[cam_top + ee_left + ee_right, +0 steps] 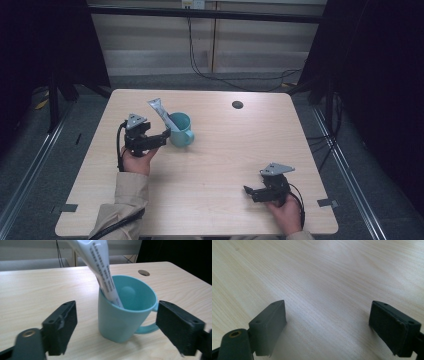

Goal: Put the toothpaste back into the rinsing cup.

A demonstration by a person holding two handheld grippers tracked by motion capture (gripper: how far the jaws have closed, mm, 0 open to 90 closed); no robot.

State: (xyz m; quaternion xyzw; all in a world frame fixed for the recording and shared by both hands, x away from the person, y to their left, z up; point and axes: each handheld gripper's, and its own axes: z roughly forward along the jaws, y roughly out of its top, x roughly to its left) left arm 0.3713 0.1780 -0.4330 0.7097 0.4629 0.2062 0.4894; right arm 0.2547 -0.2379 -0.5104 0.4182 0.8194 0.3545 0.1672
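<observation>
Table [215,165]: pale wood-grain top with rounded corners; a small dark round hole [237,104] sits toward 1 o'clock from centre.

Mug [181,130]: teal, upright on the table at about 10 o'clock from centre, handle turned toward the right edge.

Tube [161,114]: white and grey with printed text, standing tilted inside the mug, lower end in the cup, upper end leaning out over the rim toward 11 o'clock.

Left claw [162,136]: held in the person's left hand [137,160], just beside the mug at its 9 o'clock. In the left gripper view the jaws stand wide apart on either side of the mug [125,312], gripping nothing.

Right claw [250,191]: held in the right hand [286,212] at about 5 o'clock, well apart from the mug. Jaws spread wide over bare table, empty.
</observation>
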